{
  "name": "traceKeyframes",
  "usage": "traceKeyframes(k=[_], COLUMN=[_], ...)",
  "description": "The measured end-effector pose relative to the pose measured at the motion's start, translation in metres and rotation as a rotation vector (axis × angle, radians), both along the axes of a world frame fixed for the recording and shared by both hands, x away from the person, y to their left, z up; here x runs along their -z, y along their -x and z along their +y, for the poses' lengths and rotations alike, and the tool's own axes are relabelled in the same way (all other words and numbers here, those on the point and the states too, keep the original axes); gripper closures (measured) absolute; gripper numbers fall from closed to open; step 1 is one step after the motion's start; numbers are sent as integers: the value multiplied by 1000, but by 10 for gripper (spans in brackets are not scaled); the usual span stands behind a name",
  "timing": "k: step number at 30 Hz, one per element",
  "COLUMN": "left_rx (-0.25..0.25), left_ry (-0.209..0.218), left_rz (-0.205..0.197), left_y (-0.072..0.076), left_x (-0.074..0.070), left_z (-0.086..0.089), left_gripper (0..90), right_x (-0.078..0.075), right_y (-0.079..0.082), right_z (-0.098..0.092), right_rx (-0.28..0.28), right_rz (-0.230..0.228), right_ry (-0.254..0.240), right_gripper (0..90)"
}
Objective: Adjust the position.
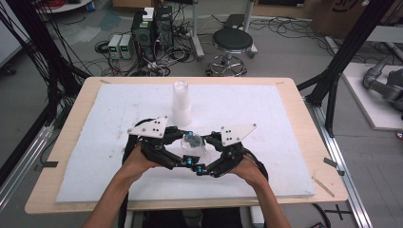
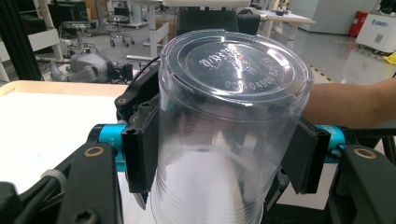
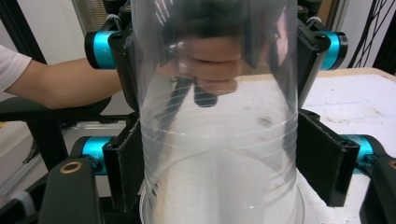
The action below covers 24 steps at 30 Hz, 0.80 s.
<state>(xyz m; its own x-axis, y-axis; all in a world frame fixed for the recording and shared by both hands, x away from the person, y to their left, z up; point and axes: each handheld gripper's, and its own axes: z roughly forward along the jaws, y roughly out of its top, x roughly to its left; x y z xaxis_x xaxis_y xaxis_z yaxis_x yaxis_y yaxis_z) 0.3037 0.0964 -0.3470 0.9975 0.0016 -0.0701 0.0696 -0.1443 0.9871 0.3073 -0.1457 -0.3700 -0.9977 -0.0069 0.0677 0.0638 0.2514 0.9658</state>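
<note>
A cluttered lab floor with a stool (image 1: 232, 43) is seen beyond the wooden table (image 1: 304, 123), which is covered by a white foam sheet (image 1: 266, 118). Above the sheet's near middle, an upturned clear cup (image 1: 192, 145) is clamped by the left gripper (image 1: 178, 152). It is flanked by the right gripper (image 1: 202, 156), whose pads (image 3: 327, 163) seem not quite pressed on; a cup stack (image 1: 181, 103) is stood behind.

Robotics lab: floor cables (image 1: 157, 57), power supplies (image 1: 119, 46).

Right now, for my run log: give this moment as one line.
left hand-held gripper: shut on clear cup | right hand-held gripper: jaws around cup, grip unclear | cup stack: beyond
</note>
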Motion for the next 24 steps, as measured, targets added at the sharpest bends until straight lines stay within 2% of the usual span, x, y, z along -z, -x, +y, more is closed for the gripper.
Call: traceKeyframes(k=[5,20,24], left_rx=[3,8,8], left_ry=[1,3,-2], left_rz=[3,12,13], left_y=[0,-1,-1], left_x=[1,2,3], left_z=[0,0,0], left_gripper=[375,379,355], right_x=[1,2,2], right_y=[0,0,0], right_z=[0,1,0], right_rx=[-4,-24,-22], right_rz=[13,5,3], right_ry=[1,1,0], right_gripper=[247,328,340])
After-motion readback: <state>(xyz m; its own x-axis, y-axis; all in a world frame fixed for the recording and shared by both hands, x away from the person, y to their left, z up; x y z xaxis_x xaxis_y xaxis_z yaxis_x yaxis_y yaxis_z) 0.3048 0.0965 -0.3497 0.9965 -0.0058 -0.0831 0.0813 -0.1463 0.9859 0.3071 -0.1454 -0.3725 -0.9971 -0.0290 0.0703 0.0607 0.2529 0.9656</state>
